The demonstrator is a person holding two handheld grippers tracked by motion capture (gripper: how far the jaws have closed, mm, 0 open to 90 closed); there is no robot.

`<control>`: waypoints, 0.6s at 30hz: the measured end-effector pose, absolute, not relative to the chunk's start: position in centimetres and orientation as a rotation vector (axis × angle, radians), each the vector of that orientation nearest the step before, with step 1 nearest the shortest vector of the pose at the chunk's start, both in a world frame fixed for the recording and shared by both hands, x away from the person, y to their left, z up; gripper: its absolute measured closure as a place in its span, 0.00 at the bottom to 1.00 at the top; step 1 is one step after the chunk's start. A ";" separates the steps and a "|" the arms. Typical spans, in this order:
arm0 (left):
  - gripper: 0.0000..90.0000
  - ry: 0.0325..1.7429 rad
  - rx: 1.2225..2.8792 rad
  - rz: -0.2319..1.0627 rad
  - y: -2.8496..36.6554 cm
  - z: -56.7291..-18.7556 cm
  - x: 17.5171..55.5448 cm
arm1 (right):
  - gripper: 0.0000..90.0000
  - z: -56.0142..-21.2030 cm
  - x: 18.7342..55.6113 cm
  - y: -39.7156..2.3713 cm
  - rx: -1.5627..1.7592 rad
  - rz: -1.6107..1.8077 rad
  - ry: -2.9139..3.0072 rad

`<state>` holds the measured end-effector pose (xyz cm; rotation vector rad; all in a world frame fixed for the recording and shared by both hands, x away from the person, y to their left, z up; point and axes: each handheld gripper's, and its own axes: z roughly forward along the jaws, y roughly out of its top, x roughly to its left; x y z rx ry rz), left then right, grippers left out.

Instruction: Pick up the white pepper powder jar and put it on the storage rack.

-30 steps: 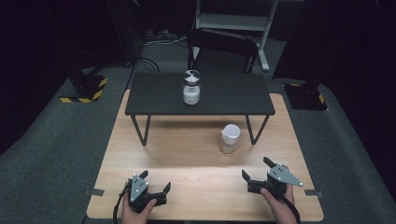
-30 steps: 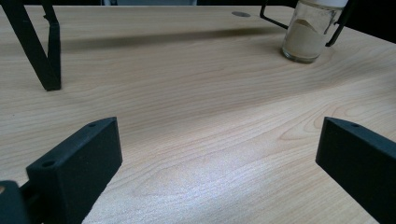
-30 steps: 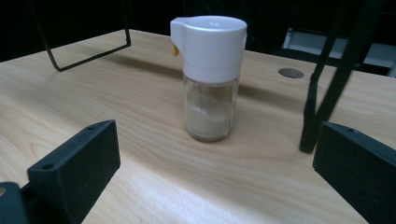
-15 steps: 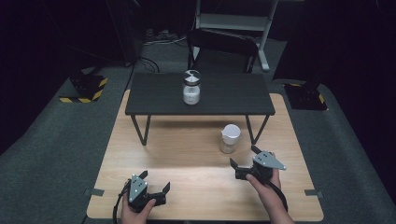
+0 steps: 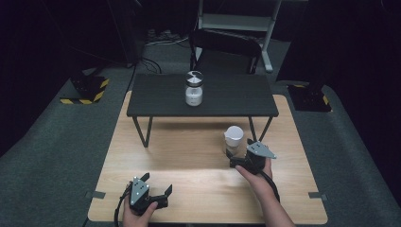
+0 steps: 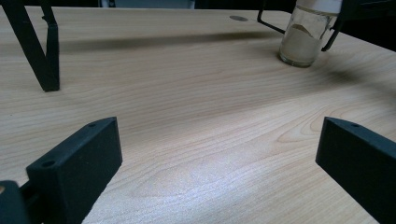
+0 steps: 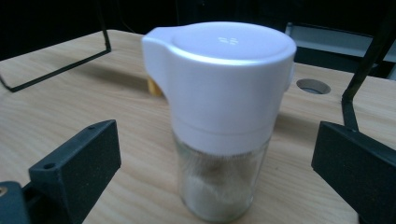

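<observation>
Right gripper (image 5: 238, 160): jaws spread wide, empty. A white-lidded glass jar (image 7: 218, 116) stands upright on the wooden table (image 5: 189, 156), just ahead of the jaws and centred between them, not touched. Left gripper (image 5: 158, 188): jaws wide apart, nothing between them, jar far ahead to their right.

Wooden table (image 5: 189, 161), shaker jar (image 5: 233, 140), black stand (image 5: 156, 97)

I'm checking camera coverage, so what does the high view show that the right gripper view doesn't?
High view: the second jar on the black raised shelf, a chair behind, and the left tongs open near the table's front edge. Right gripper view: the white lid's small holes, close up. Both: the white-lidded glass jar, the wooden table and the open right tongs.
</observation>
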<state>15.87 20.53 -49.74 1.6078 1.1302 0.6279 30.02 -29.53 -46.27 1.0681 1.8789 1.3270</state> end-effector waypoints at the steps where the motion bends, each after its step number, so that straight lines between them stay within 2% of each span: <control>1: 0.01 1.130 1.607 0.625 20.6 -49.8 15.9 | 0.02 -46.4 30.2 -29.3 1.070 1.322 1.873; 8: 0.01 1.135 1.596 0.612 20.8 -49.8 15.9 | 0.05 -47.3 31.5 -28.1 1.111 1.322 1.849; 18: 0.01 1.128 1.597 0.617 20.8 -49.9 15.8 | 0.19 -48.4 31.9 -26.3 1.180 1.322 1.756</control>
